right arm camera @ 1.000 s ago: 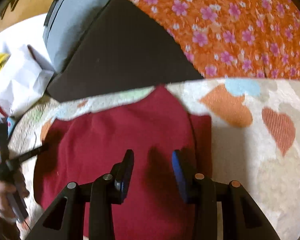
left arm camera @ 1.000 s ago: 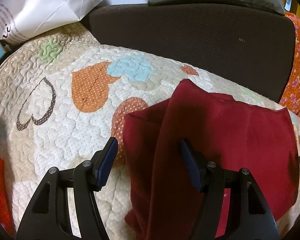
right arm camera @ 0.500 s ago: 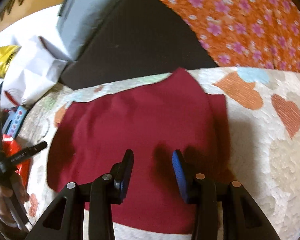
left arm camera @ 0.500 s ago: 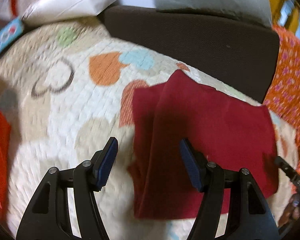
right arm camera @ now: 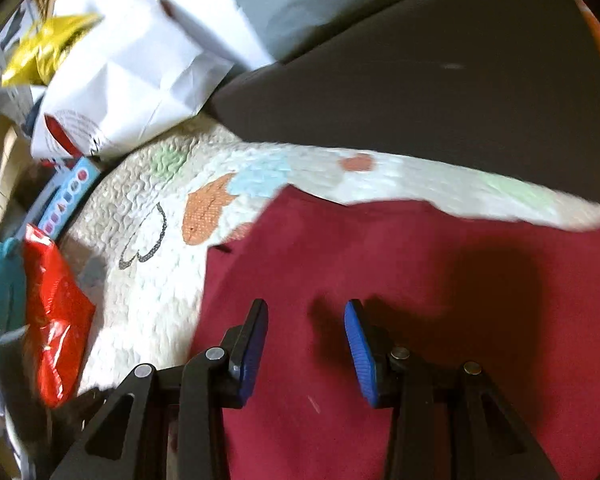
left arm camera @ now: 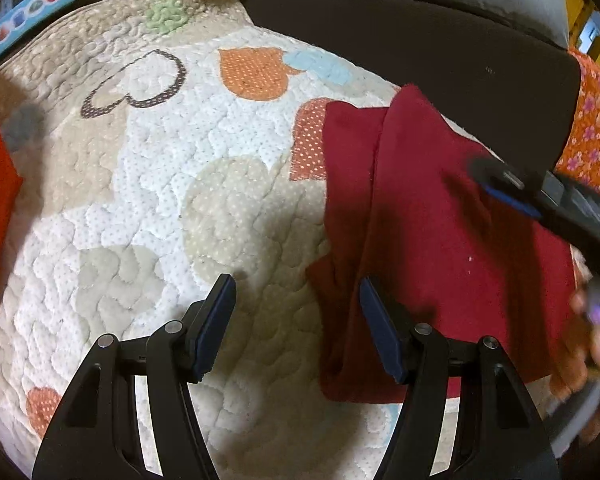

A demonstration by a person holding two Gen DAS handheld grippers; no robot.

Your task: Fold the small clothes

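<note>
Folded maroon garment (left arm camera: pixel 440 240) flat on heart-patterned quilt (left arm camera: pixel 160 184); left gripper (left arm camera: pixel 298 292) and right gripper (right arm camera: pixel 306 316) both spread, empty.

I see heart-print quilt (left arm camera: pixel 148 184), dark cushion (left arm camera: pixel 440 60) behind it, white paper bag (right arm camera: pixel 140 68), red plastic bag (right arm camera: pixel 56 320), yellow wrapper (right arm camera: pixel 44 48), orange floral fabric (left arm camera: pixel 592 136).

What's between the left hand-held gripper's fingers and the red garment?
Only bare quilt: the left hand-held gripper sits open just beside the red garment's edge, per the left wrist view.
</note>
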